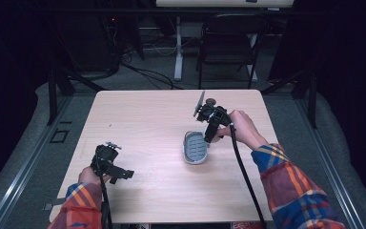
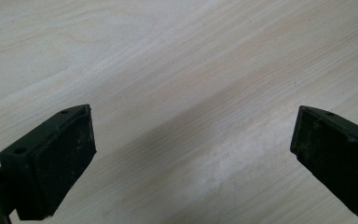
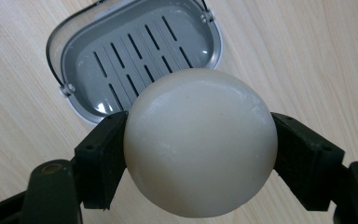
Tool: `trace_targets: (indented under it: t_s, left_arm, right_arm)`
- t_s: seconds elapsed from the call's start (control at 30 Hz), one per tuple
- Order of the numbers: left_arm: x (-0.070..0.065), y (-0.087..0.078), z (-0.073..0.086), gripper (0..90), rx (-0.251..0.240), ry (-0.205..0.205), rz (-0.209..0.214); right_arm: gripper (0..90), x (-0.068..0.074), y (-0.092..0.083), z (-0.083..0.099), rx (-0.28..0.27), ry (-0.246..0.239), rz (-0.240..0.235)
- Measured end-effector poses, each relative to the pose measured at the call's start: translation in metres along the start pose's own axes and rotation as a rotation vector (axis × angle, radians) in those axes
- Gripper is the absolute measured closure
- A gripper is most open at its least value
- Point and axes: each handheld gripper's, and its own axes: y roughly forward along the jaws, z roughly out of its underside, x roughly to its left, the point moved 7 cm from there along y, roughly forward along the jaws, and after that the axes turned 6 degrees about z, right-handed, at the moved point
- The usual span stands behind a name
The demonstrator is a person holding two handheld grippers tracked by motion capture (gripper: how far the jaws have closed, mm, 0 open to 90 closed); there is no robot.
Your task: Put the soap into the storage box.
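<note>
In the right gripper view, the two black jaws of the right gripper are clamped on one round, cream-white soap, one jaw pressed to each side, in the lower middle of the frame. Above it, in the upper half of the frame, lies one grey soap dish with a slotted floor, on the pale wooden table. In the high view the right gripper sits right of centre, just over the dish. The left gripper has its two jaws wide apart with bare wood between them; in the high view it is at the lower left of the table, well apart from the dish.
</note>
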Motion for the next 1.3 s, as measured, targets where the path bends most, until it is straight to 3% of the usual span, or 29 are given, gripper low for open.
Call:
trace_targets:
  t_s: [0.67, 1.3]
  left_arm:
    - [0.0, 0.0, 0.0, 0.0, -0.001, 0.0, 0.005]
    - [0.0, 0.0, 0.0, 0.0, 0.0, 0.002, 0.004]
  right_arm:
    - [23.9, 0.024, 0.024, -0.03, 0.024, -0.061, -0.045]
    - [23.8, 0.039, 0.054, -0.028, 0.016, -0.084, -0.074]
